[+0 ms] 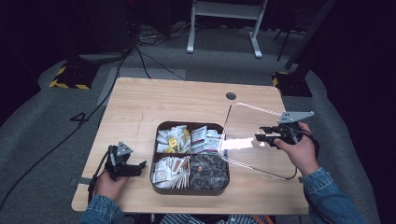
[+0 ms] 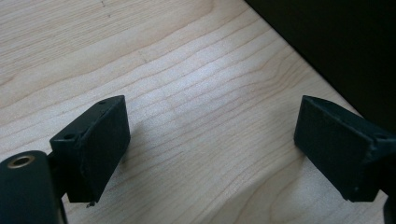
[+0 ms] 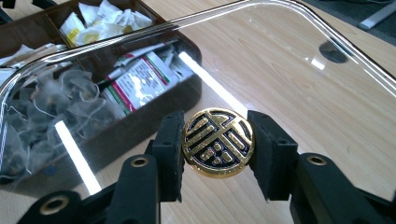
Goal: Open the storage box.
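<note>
A dark brown box (image 1: 189, 189) with four compartments sits at the table's front middle, full of tea bags and sachets (image 3: 140, 79). Its clear lid (image 1: 254, 137) is held up and tilted just right of the box. My right gripper (image 1: 262, 136) is shut on the lid's round gold-and-black knob (image 3: 218, 142), one jaw on each side of it. My left gripper (image 1: 135, 167) rests low on the table left of the box, open, with bare wood (image 2: 210, 140) between its fingers (image 2: 93, 144).
A round cable hole (image 1: 230, 96) sits near the table's far edge. The table's front edge runs close to the left gripper, with dark floor (image 2: 341, 42) beyond it. Cables and a white frame (image 1: 224, 18) lie on the floor behind the table.
</note>
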`<state>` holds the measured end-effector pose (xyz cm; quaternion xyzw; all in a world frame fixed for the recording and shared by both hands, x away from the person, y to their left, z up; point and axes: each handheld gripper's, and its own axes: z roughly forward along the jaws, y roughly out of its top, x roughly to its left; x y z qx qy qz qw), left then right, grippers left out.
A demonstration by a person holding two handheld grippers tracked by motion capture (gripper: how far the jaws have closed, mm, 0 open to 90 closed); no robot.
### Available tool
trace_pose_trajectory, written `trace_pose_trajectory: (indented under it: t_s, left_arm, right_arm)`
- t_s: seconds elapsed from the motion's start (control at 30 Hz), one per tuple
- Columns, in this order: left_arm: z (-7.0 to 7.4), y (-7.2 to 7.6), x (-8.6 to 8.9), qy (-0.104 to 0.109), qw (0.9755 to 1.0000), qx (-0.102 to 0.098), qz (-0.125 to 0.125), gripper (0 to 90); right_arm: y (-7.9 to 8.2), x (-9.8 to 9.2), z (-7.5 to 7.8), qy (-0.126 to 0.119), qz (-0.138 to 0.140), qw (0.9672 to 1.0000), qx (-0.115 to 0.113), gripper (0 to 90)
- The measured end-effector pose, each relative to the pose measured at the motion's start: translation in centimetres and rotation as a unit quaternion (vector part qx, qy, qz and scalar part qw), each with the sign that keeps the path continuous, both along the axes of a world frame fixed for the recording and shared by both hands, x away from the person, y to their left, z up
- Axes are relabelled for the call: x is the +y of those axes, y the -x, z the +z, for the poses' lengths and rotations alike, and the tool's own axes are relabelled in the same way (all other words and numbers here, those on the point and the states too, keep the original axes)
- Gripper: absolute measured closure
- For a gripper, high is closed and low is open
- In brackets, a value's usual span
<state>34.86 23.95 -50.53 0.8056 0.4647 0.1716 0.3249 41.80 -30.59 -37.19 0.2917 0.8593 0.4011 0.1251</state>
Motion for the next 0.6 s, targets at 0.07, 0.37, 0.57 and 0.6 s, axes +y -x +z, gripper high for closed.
trace_pose_trajectory:
  t_s: [0.07,0.37,0.57,0.6]
  left_arm:
    - [0.0,0.0,0.0,0.001,1.0000,0.000,0.000,10.9]
    - [0.0,0.0,0.0,0.000,1.0000,0.000,0.000,11.0]
    - [0.0,0.0,0.0,0.000,1.0000,0.000,0.001,11.0]
    - [0.0,0.0,0.0,0.001,1.0000,0.000,0.002,11.0]
  right_arm:
    - [0.0,-0.7,-0.2,0.000,-0.003,1.0000,0.001,58.6]
    - [-0.1,-2.8,-1.4,0.008,-0.009,0.9999,0.007,58.6]
    - [0.0,-3.8,-3.0,0.004,-0.017,0.9997,0.014,58.6]
    - [0.0,-4.0,-3.3,0.001,-0.021,0.9996,0.017,58.6]
